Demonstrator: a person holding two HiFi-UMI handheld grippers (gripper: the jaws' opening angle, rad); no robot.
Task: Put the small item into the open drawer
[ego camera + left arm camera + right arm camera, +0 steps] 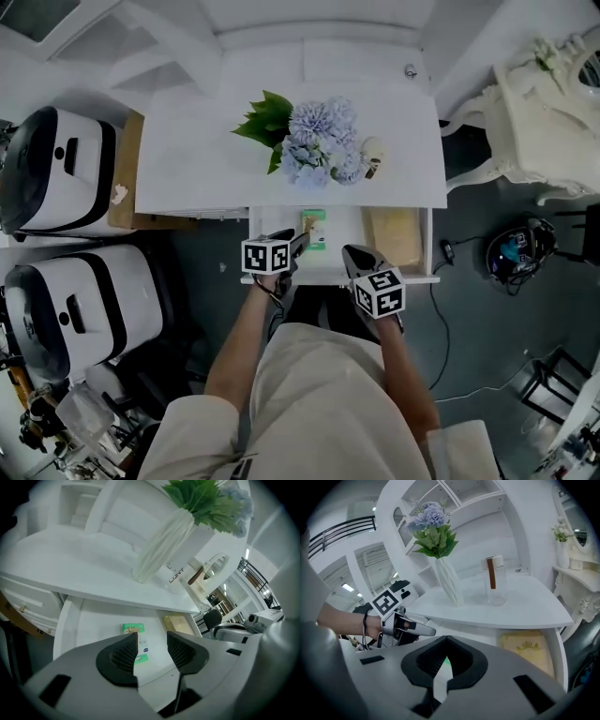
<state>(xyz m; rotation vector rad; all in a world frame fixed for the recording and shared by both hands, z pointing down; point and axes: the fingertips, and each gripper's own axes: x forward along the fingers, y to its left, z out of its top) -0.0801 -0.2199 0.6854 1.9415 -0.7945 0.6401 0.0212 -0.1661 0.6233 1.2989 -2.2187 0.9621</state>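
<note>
Hand-held grippers — two; one drawer, one packet

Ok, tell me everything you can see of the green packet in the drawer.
The packet is small, flat and rectangular, green at both ends with a white printed band and a blue dot between. It lies flat on the white floor of the open drawer, left of centre, apart from the tan box at the right. The left gripper hangs over it, jaws apart; whether they touch it cannot be told.
</note>
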